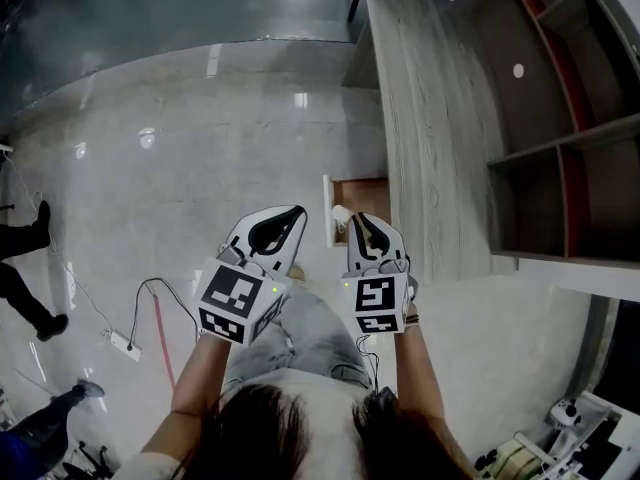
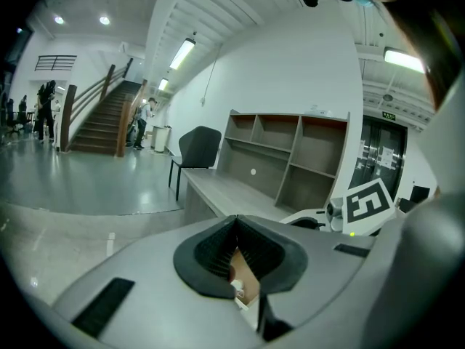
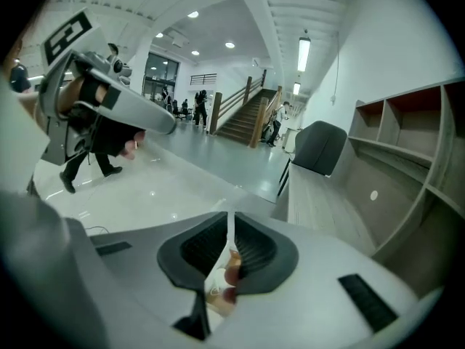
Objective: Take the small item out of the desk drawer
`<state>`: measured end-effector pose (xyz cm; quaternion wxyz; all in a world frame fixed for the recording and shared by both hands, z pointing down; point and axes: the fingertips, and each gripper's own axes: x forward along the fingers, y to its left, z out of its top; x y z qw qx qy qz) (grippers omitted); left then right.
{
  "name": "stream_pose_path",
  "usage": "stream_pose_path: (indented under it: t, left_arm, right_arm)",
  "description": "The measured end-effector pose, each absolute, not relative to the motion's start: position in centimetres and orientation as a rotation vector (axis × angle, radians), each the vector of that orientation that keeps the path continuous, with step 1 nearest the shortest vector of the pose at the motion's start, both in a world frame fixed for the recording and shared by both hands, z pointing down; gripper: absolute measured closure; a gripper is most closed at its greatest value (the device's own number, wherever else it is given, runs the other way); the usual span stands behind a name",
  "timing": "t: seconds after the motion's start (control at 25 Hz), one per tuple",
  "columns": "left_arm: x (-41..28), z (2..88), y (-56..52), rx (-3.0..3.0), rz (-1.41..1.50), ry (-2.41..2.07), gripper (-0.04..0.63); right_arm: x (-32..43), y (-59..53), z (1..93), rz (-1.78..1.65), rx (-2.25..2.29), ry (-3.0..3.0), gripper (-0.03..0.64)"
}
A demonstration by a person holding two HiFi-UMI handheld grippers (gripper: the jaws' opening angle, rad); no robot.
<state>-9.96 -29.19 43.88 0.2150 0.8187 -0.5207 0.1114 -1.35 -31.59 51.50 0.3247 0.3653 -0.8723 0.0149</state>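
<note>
The small white item (image 1: pixel 342 214) lies in the open desk drawer (image 1: pixel 368 194), just right of centre in the head view, tight against the drawer's white front panel. Exactly what it is cannot be told. The shallow, brown-lined drawer stands pulled out of the edge of the long grey wood-grain desk (image 1: pixel 430 118) towards the person, so its inside is exposed from above and a reach can go straight down.

The right gripper (image 1: pixel 360 220) hangs directly over the drawer's near end, its jaws clenched tip to tip with nothing in them. In the right gripper view the item and the brown lining show only through the gap behind the tips. Judging by that aim, this gripper is lined up to make the pick, but its jaws would have to part first.

The left gripper (image 1: pixel 298 210) sits just left of the drawer front, over the pale glossy floor (image 1: pixel 180 168). Its jaws are likewise pressed together and empty, probably held clear so as not to crowd the opening.

Open grey shelving (image 1: pixel 560 168) fills the right of the frame beyond the desk.
</note>
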Motion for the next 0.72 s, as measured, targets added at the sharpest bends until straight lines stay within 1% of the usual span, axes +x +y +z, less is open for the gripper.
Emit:
stream_pose_path:
  t: [0.6, 0.68, 0.72]
  left_arm:
    - [-12.0, 47.3, -32.2, 2.229, 0.312, -1.464, 0.579]
    - [-12.5, 47.8, -32.4, 2.220, 0.318, -1.463, 0.579]
    - [-12.7, 48.0, -32.5, 2.215, 0.320, -1.464, 0.580]
  right_arm:
    - [-2.0, -33.0, 61.0, -0.024, 0.695, -2.099, 0.586]
    - [-2.1, -33.0, 62.2, -0.020, 0.649, -2.073, 0.569]
    - [-2.1, -33.0, 62.8, -0.014, 0.626, -2.061, 0.546]
